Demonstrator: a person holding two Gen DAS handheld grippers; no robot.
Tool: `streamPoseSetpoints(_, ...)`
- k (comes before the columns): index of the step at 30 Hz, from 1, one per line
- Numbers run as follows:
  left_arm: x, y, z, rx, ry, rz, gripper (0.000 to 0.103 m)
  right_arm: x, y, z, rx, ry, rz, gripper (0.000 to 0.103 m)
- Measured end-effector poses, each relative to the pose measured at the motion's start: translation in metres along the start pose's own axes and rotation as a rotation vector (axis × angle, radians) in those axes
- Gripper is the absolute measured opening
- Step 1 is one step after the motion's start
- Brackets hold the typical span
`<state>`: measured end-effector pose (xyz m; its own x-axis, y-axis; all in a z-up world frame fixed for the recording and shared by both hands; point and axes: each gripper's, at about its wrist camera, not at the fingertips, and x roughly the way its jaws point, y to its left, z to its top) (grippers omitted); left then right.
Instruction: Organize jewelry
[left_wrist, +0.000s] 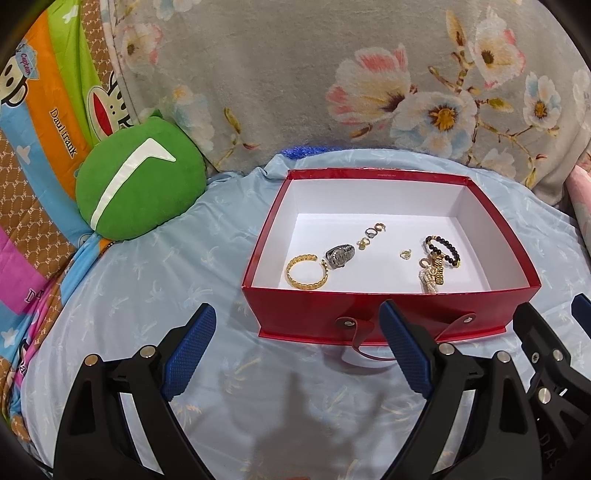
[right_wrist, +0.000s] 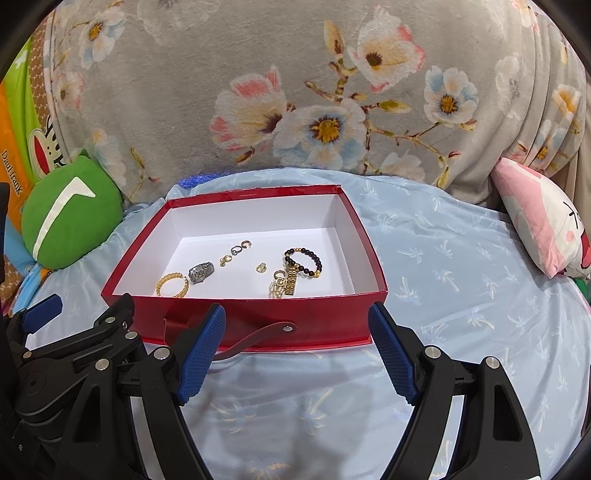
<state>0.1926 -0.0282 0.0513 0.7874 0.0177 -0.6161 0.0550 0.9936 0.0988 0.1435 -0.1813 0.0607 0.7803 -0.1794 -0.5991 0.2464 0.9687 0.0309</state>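
1. Left gripper (left_wrist: 297, 343): jaws spread wide, nothing between them, held over the blue bedsheet (left_wrist: 155, 295) short of the box's near wall.
2. Right gripper (right_wrist: 297, 343): jaws spread wide, empty, alongside the left gripper, at the same near wall.
3. Red box (left_wrist: 314, 310): open-topped, white inside, resting on the bedsheet; a red strap handle (right_wrist: 255, 338) hangs from its near wall.
4. Box contents, near-left corner: gold bangle (left_wrist: 306, 272), with a silver watch (left_wrist: 340, 254) just beside it.
5. Centre of the floor: small rings (left_wrist: 371, 233) in a loose row, one gold ring (left_wrist: 405, 254) apart.
6. Right side: black bead bracelet (left_wrist: 445, 249) touching a gold chain and pearl cluster (left_wrist: 432, 275).
7. Green cushion (left_wrist: 142, 188): beyond the box's left wall.
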Motion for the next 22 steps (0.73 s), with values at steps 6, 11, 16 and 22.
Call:
streamPoseSetpoints(6, 0.0028, 0.0019, -0.0008, -0.008, 0.005, -0.013, 0.087, 0.0006, 0.0004, -0.0004, -0.001, 0.001, -0.001, 0.078)
streamPoseSetpoints(11, 0.0011, 0.0004, -0.0010, -0.005, -0.010, -0.005, 0.085, 0.0005, 0.0001, -0.0001, 0.000, 0.001, -0.001, 0.078)
streamPoseSetpoints(16, 0.0000, -0.0018, 0.0001, 0.005, -0.016, -0.001, 0.082, 0.0006, 0.0000, -0.0022, -0.007, -0.004, -0.007, 0.078)
streamPoseSetpoints(22, -0.0017, -0.0013, 0.0008, 0.004, -0.023, -0.008, 0.079, 0.0007, 0.0002, -0.0023, -0.008, -0.004, -0.008, 0.078)
